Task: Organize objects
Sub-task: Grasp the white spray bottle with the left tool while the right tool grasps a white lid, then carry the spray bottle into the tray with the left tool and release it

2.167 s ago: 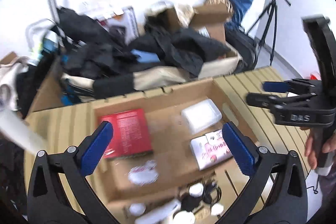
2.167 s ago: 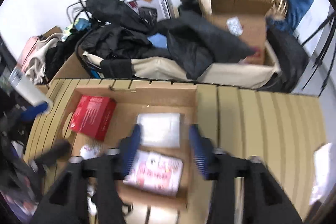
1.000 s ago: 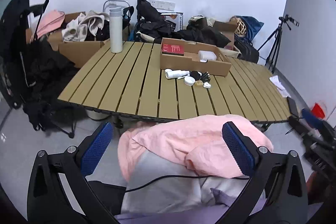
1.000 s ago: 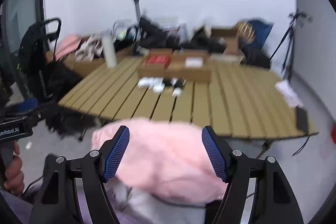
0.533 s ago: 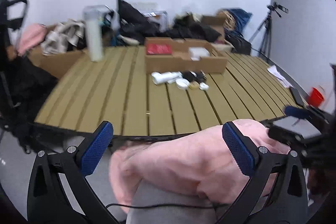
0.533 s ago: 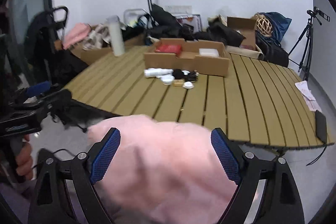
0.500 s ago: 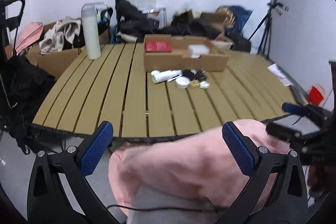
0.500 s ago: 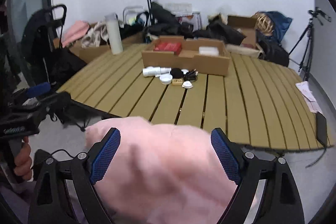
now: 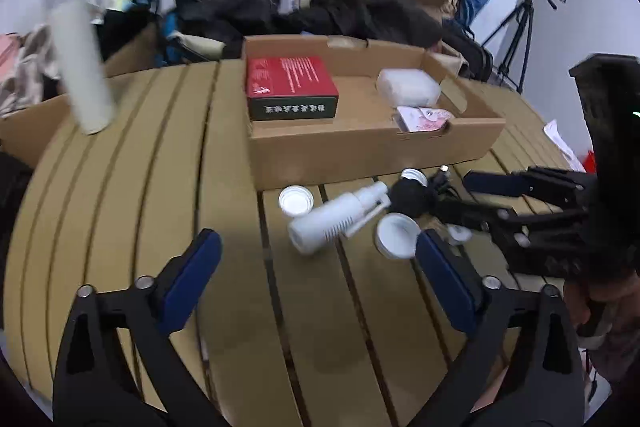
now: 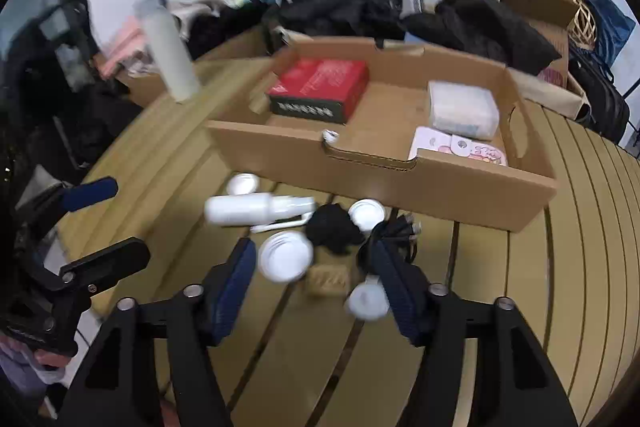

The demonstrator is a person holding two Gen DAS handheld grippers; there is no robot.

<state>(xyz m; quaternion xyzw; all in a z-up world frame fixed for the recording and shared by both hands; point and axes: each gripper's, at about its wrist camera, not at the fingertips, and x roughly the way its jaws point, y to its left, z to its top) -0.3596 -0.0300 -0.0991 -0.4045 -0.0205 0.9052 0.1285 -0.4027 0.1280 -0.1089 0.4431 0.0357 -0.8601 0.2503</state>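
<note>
A cardboard tray (image 9: 360,151) (image 10: 400,175) sits on the slatted table and holds a red box (image 9: 290,83) (image 10: 320,83), a white pack (image 10: 462,109) and a pink packet (image 10: 460,147). In front of it lie a white spray bottle (image 9: 336,219) (image 10: 256,209), several white lids (image 10: 285,261), a black cable bundle (image 10: 336,227) and a small tan item (image 10: 326,279). My left gripper (image 9: 318,279) is open and empty, just short of the bottle. My right gripper (image 10: 314,283) is open and empty, low over the lids and the tan item.
A tall white bottle (image 9: 82,67) (image 10: 170,59) stands at the table's left. Behind the table are piled black clothes (image 9: 360,15), cardboard boxes and a trolley. A tripod (image 9: 516,35) stands at the right. The table edge lies close on the left.
Both grippers have come forward from over a pink garment near the table's front edge to just above the loose items in front of the tray. The right gripper's jaws have narrowed.
</note>
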